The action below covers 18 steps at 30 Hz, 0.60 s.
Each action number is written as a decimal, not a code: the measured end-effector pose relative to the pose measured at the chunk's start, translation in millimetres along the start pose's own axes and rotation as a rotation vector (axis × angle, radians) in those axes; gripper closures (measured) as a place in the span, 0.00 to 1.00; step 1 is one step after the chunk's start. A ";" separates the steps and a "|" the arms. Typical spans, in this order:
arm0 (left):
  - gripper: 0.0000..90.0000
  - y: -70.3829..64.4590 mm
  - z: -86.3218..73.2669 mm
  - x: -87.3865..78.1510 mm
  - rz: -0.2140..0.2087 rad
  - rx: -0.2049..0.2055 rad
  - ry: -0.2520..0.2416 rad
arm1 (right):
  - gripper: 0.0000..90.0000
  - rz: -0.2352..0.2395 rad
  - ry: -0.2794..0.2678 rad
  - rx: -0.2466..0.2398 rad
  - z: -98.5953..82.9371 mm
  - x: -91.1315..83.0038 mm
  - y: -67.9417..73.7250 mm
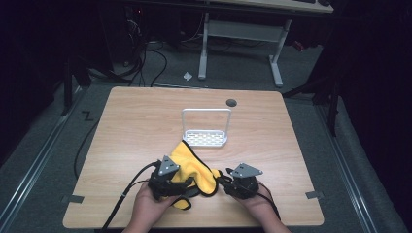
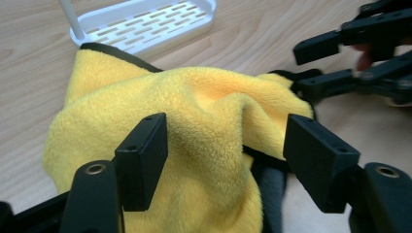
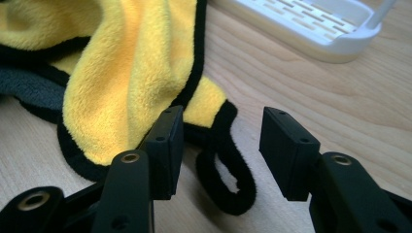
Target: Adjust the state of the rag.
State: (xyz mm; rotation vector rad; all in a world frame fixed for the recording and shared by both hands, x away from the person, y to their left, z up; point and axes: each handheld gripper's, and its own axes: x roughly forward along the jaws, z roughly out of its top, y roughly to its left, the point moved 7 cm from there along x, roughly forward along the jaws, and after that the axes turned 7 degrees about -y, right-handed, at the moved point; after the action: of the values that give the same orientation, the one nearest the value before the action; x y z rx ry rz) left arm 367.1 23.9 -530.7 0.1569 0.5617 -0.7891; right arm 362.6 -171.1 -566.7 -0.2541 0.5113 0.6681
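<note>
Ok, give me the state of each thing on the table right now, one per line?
Yellow cloth: crumpled in a heap, near the white rack.
Cloth loop: flat on the table, between the right jaws.
White rack: upright, nothing in it.
Left hand-held gripper: open, jaws around the cloth.
Right hand-held gripper: open, not gripping.

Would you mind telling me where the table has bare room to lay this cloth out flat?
The table is bare left of the rack and again right of it, out to both side edges. It is crowded at the near middle, where the cloth lies bunched between the left gripper and right gripper, its far corner touching the rack.
</note>
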 end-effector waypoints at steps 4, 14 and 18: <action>0.70 5.9 -6.9 9.5 0.075 0.052 0.064 | 0.60 0.006 0.022 -0.014 -2.5 5.4 2.2; 0.89 32.0 -20.3 -34.7 0.046 -0.086 -0.053 | 0.94 -0.008 0.034 -0.031 -0.6 2.9 -0.8; 0.90 48.2 -35.3 -53.0 0.068 -0.134 -0.080 | 0.95 -0.013 0.034 -0.028 -0.2 1.4 -3.7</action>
State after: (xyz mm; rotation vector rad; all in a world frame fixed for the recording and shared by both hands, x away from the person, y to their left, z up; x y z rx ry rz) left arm 356.4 102.9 -535.7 0.0208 0.5291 -0.6862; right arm 365.9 -173.3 -567.4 -0.2952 0.5332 0.6590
